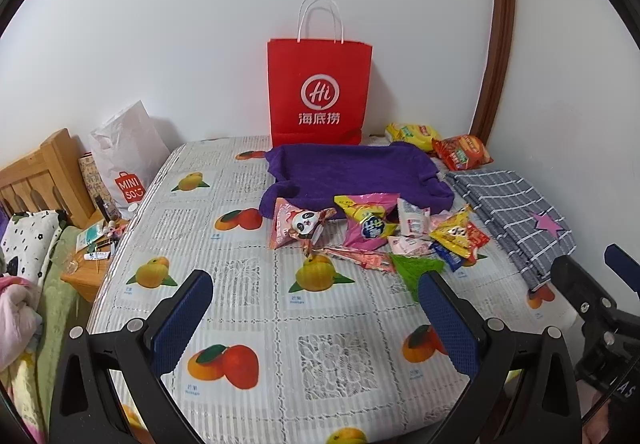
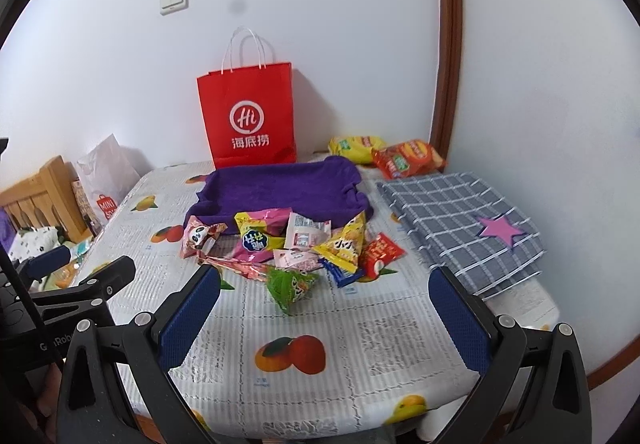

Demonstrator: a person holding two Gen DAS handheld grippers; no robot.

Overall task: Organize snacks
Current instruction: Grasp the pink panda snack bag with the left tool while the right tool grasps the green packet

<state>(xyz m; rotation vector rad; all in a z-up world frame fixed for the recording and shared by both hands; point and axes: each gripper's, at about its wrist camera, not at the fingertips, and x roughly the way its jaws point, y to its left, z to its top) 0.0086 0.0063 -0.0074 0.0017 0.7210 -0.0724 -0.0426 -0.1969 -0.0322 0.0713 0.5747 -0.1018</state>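
Landmark: purple tray [image 1: 356, 172], cloth-covered, low-walled, at the back of the worktop [image 1: 248, 300].

- Red bag [image 1: 319, 92] stands upright just behind the tray, against the wall. Probably where the snacks came from, or only a prop; cannot tell.
- Snack pile [image 1: 380, 228] lies in a loose heap at the tray's front edge. The panda pack [image 1: 298, 222] and pink pack [image 1: 370, 222] lean on or overlap the front lip. The green pack [image 2: 292, 284] sits farthest out from the tray, toward the cameras. Nothing seems to be inside the tray yet.
- Yellow pack [image 1: 408, 134] and orange pack [image 1: 462, 152] lie behind the tray's right corner, apart from the heap.
- Checked cloth [image 1: 516, 216], folded, lies right of the tray; no clear role.
- Left gripper [image 1: 316, 308] hangs over bare worktop well in front of the tray, fingers wide, holding nothing.
- Right gripper [image 2: 324, 308] sits level with it, fingers wide and empty, with the green pack between its fingers' line of sight and the tray.

Judgement: sorting not begun. The heap spilled at the lip suggests the tray is the goal, and both pairs of fingers are spread ready for a first pick. The green pack looks the easiest reach for the right side. Crinkly film may slip, and neighbours may drag along.
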